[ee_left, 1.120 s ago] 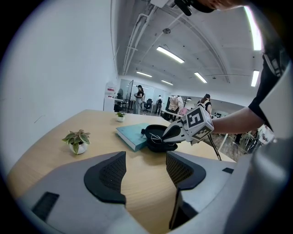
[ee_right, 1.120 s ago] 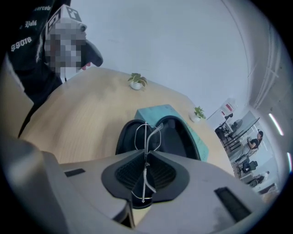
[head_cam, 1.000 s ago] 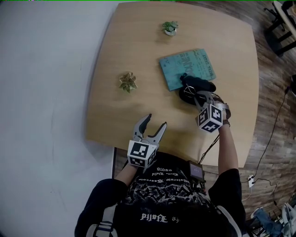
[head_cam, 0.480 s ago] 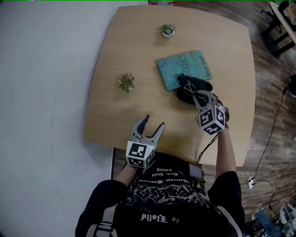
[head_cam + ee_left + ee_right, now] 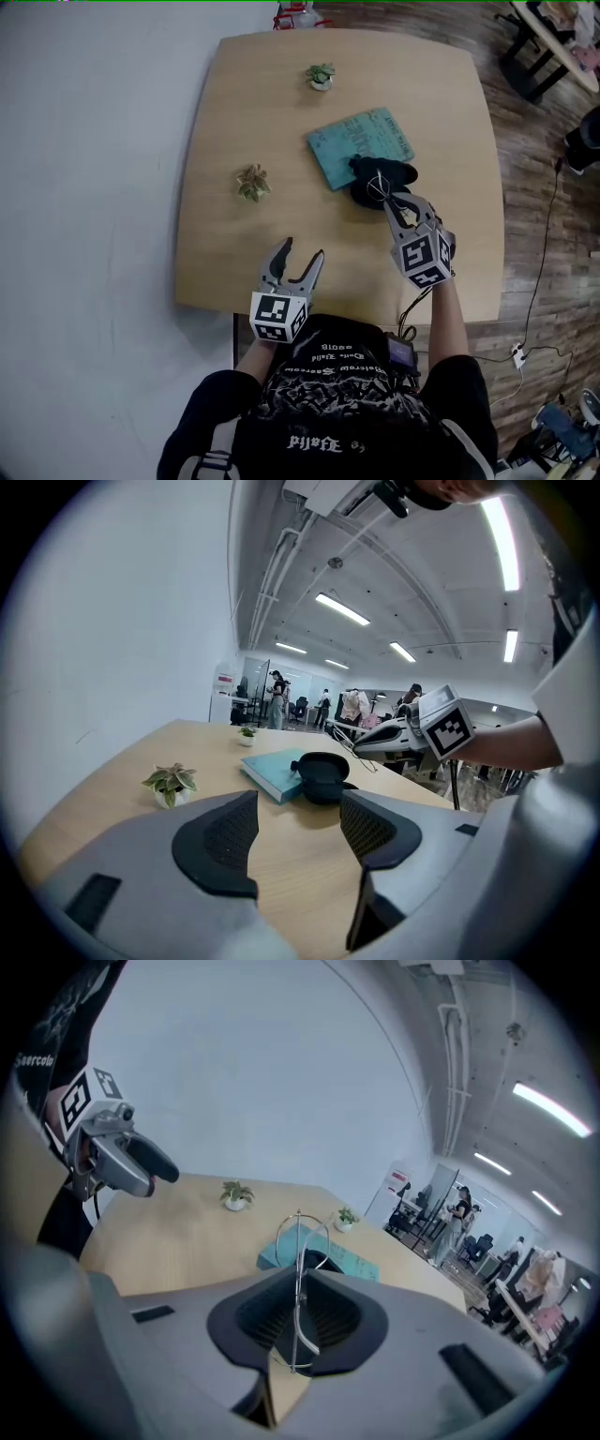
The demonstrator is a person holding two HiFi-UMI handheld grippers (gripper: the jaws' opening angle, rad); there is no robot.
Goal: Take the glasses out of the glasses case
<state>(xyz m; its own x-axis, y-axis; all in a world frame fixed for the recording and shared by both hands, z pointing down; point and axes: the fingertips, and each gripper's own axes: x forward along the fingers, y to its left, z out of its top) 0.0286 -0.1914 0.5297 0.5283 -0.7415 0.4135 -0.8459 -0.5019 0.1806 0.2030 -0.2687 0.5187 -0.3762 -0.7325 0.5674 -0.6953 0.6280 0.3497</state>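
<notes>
The black glasses case (image 5: 392, 177) lies open on the wooden table (image 5: 225, 253), partly on a teal book (image 5: 361, 142). My right gripper (image 5: 391, 202) hangs just above the case's near side, shut on thin wire-framed glasses (image 5: 378, 184). In the right gripper view the glasses (image 5: 298, 1269) stand upright, pinched between the pads of the right gripper (image 5: 298, 1324), with the case (image 5: 320, 1262) below and behind them. My left gripper (image 5: 295, 259) is open over the table's near edge and holds nothing. The left gripper view shows the case (image 5: 323, 775) and the right gripper (image 5: 366, 743) beyond the open left gripper (image 5: 298, 832).
Two small potted plants stand on the table: one (image 5: 251, 181) at mid left, one (image 5: 320, 75) at the far edge. The table borders a white floor on the left and wooden flooring with cables on the right. People and furniture fill the far room.
My right gripper has risen and rolled, lifting the glasses up out of the case. The left gripper has drifted slightly up and stays open.
</notes>
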